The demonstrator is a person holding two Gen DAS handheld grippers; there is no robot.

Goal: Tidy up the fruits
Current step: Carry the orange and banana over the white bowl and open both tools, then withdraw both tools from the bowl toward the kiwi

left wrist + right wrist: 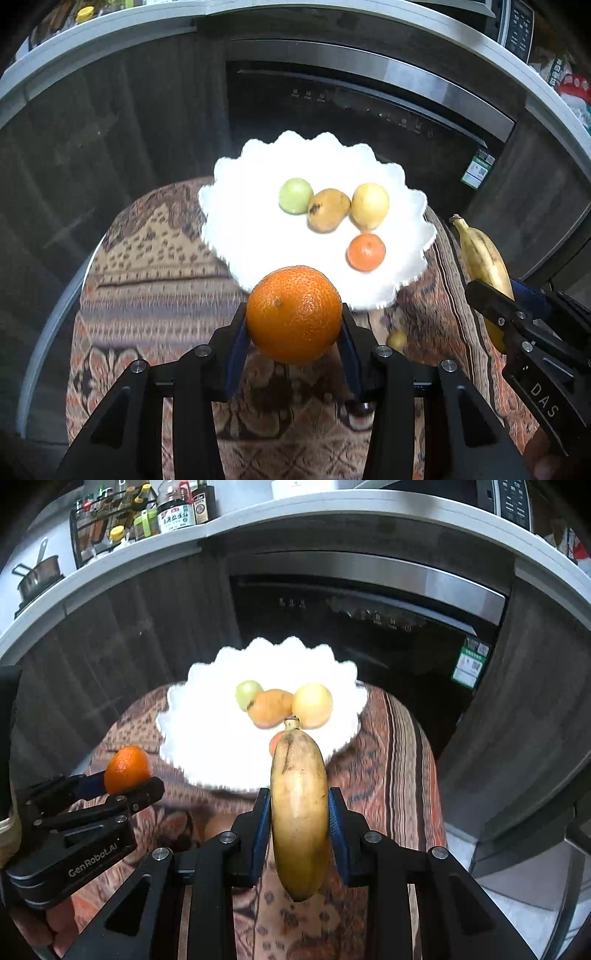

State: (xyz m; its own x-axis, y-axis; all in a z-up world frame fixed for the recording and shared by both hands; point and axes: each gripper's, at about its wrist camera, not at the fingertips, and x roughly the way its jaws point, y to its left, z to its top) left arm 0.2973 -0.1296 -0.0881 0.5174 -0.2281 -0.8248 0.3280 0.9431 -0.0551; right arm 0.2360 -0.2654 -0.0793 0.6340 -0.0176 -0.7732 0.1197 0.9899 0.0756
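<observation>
Two fruits are in my grasp at once. My left hand-held gripper (294,325) is closed on a large orange (294,314), its blue pads (236,354) pressed against the fruit's two sides, and the orange hangs above the patterned cloth (155,266) that covers the desk. My right hand-held gripper (299,812) is closed around a yellow banana (299,812) marked with brown, gripping it near its middle with the stem pointing straight ahead and the other end hanging back toward me between the fingers. From the left wrist view that same banana (482,258) shows off to the right of the left hand-held gripper, held in the right hand-held gripper (502,314). Just ahead of both sits a white scalloped dish (258,229) resting on the cloth. In it, ahead of the orange, lie a green round fruit (295,195), a brown speckled pear (328,209) touching it, a pale yellow round fruit (370,205) beside the pear, and a small tangerine (365,252) nearer to me, just below the yellow one. Beyond the dish stands a dark built-in appliance (351,110) under a grey countertop (295,509) that carries bottles (177,513).
</observation>
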